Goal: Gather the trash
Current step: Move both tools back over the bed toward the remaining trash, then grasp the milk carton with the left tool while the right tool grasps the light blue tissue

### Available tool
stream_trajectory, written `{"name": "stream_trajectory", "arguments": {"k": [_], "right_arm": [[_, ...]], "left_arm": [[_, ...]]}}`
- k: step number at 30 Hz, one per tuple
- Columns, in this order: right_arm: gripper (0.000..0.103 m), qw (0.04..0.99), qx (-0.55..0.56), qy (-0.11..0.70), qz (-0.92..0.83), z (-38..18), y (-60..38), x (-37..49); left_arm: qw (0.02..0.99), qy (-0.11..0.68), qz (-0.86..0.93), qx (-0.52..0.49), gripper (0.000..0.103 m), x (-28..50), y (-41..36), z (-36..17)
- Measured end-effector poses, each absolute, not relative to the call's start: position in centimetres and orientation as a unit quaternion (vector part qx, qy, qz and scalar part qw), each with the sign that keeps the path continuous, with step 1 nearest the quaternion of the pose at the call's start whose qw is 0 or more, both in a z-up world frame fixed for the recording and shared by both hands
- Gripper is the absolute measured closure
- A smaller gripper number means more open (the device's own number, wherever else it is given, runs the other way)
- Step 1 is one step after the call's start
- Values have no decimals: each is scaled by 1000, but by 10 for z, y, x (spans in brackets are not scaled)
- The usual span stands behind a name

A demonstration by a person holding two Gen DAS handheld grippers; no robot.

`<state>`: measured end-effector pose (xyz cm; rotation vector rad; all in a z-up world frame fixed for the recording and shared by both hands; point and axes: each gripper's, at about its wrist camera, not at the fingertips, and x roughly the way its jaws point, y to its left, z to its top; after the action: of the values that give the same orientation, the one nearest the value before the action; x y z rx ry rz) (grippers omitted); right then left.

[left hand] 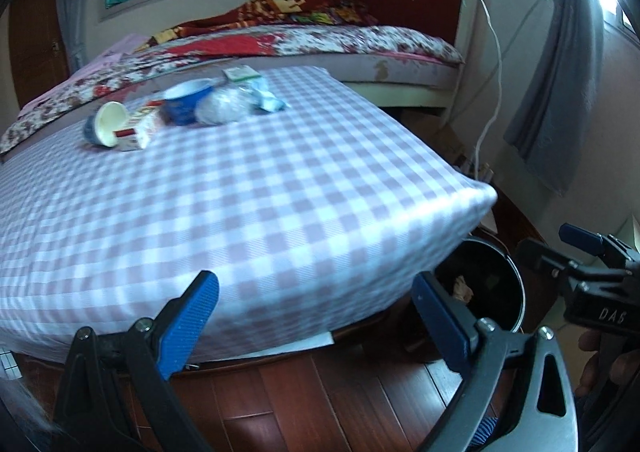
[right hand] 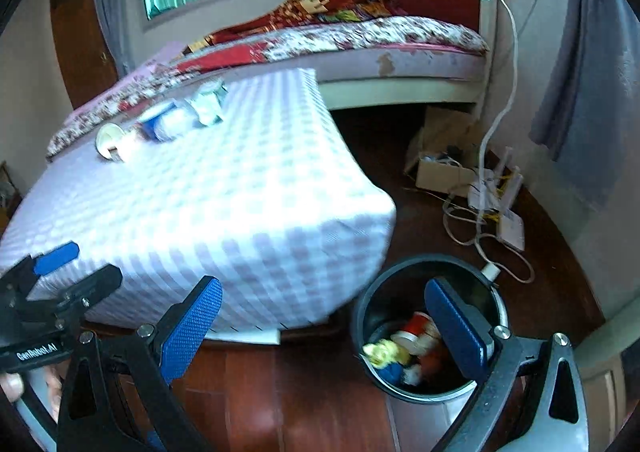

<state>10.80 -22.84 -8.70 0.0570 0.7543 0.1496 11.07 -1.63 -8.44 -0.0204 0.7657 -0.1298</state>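
Both of your grippers are empty with the jaws spread wide: the left gripper (left hand: 316, 316) faces the checked worktop (left hand: 248, 188), and the right gripper (right hand: 324, 328) hangs just above the black bin (right hand: 370, 316), which sits on the floor by the worktop's near corner and already holds several scraps. The rest of the trash lies in a cluster at the far edge: a tipped paper cup (left hand: 106, 129), a red-and-white carton (left hand: 138, 130), a blue cup (left hand: 185, 102), a crumpled clear bag (left hand: 224, 108), a small wrapper (left hand: 270, 99) and a green-and-white box (left hand: 239, 73). Reach across with one gripper and take the nearest piece first; probably the tipped cup. Pinch its rim rather than its round body, so it does not roll away
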Motion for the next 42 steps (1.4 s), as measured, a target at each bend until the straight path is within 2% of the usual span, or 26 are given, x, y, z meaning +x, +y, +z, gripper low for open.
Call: {"name": "stream_trajectory", "arguments": {"k": [14,23,30,35,36,38,40,42], "right_arm": [[1,926,26,344,150,-62,-156,155],[1,924,-30,337,178,-54,-106,213],[1,908,-62,376,171,-69,-85,277],[1,900,-85,393,165,-85,-73,316],[2,899,-84,396,167,-88,-71,324],[16,894,-80,405,173,-94,-68,340],[22,890,-81,412,177,-99,-63,353],[23,888,-86,414,178,-103,-55,366]], "left_arm": [[937,346,34,-27,5,132,84,-60],[936,346,53,-41,6,174,122,-62],[932,354,63,-39,6,223,150,-72],[927,369,59,-27,17,260,165,-82],[927,370,58,-29,17,268,169,-84],[925,375,59,-32,18,284,175,-89],[922,381,58,-34,20,297,178,-95],[921,385,59,-34,20,305,179,-99]]}}
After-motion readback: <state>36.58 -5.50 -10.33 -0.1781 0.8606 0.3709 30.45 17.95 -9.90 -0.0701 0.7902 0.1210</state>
